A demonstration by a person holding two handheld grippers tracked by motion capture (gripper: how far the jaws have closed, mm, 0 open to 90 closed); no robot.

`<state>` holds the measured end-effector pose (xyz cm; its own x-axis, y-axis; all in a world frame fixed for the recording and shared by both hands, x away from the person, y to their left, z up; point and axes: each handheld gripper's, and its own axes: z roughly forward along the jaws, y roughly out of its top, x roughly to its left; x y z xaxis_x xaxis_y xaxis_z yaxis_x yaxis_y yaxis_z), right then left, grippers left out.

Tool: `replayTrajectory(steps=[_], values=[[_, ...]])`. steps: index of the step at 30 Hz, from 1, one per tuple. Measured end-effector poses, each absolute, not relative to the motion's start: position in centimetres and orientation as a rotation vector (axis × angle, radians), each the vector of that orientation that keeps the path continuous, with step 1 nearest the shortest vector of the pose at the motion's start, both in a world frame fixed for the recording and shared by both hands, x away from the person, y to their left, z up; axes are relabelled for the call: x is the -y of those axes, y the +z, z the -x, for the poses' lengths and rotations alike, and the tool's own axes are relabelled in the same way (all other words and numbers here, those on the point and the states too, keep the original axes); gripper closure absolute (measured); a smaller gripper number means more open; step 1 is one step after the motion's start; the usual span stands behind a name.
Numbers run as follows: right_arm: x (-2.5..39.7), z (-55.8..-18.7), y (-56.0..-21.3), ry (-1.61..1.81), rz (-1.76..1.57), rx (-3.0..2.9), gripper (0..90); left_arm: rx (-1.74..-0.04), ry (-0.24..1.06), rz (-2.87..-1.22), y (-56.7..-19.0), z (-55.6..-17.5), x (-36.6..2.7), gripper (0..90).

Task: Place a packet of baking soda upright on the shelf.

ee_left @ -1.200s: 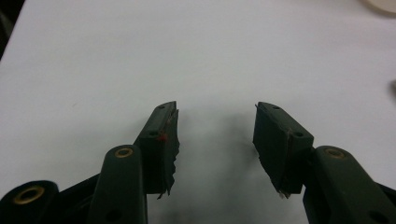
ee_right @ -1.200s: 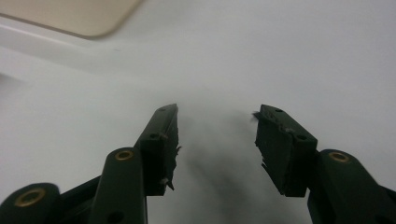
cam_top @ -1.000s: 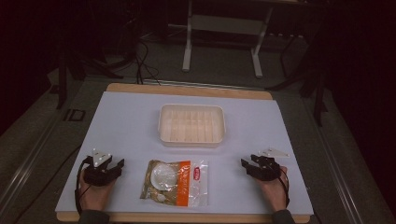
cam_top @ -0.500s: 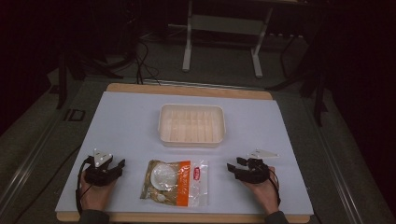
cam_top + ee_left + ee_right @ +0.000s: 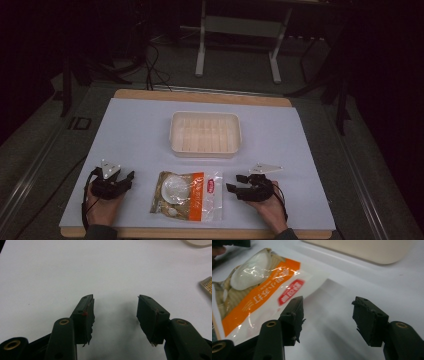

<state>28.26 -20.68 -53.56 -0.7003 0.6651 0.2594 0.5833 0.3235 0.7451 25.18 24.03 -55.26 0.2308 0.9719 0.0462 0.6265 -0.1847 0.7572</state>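
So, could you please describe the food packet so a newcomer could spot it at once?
On the white table, look at the near edge, in front of the cream tray. The packet lies flat between the two grippers: clear plastic with an orange band.

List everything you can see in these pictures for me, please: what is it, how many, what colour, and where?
table: one, white top with a wooden edge, middle of the high view.
tray: one, cream, empty, centre of the table, beyond the packet.
packet: one, clear plastic with an orange band and red label, pale food inside, lying flat at the near edge between the two grippers.
metal stand: one, grey, on the floor beyond the table.
left gripper: one, black, fingers apart, held over bare table left of the packet.
right gripper: one, black, fingers apart, just right of the packet, pointing at it.
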Motion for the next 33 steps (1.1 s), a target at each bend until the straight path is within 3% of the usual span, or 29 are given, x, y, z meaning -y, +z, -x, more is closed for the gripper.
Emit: replayTrajectory(steps=[21,33], values=[[16.5,-27.3,-55.0,1.364,-1.086,-2.644,39.8,-1.459,0.738,-1.906,-55.3,-25.2,-23.8,47.1],[14.7,-27.3,-55.1,1.398,-1.055,-2.708,46.8,-1.454,0.743,-1.919,-55.3,-25.2,-23.7,47.2]])
